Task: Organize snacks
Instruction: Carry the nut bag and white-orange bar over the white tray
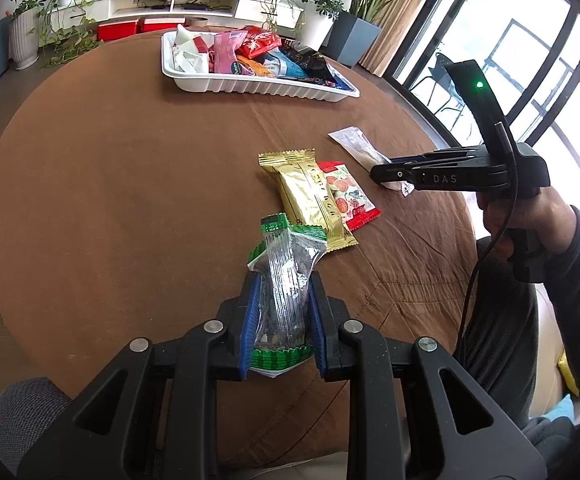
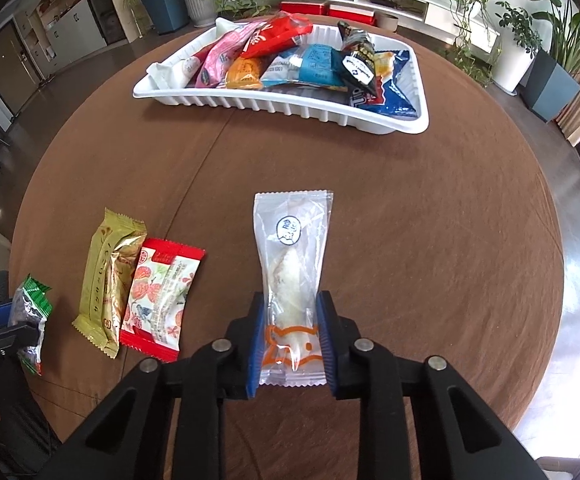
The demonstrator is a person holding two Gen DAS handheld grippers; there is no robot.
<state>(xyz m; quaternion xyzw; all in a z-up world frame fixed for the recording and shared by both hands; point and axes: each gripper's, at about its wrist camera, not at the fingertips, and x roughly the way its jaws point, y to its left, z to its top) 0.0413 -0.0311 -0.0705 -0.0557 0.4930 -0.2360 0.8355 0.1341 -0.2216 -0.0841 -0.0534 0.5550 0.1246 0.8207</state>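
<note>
A green-edged clear packet (image 1: pixel 286 280) is clenched by the left hand-held gripper (image 1: pixel 280 292), a white packet (image 2: pixel 293 280) by the right hand-held gripper (image 2: pixel 292 308); slippery film could slide out before the far white tray (image 2: pixel 290 108) is reached.

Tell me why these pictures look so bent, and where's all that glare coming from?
Both views are fisheye: the round brown table bulges and black corners frame each picture. In the left wrist view the windows at right are blown out white, and the clear green-edged packet in the left tool glints. In the right wrist view the gold wrapper shines, and the translucent white packet in the right tool stays sharp.
</note>
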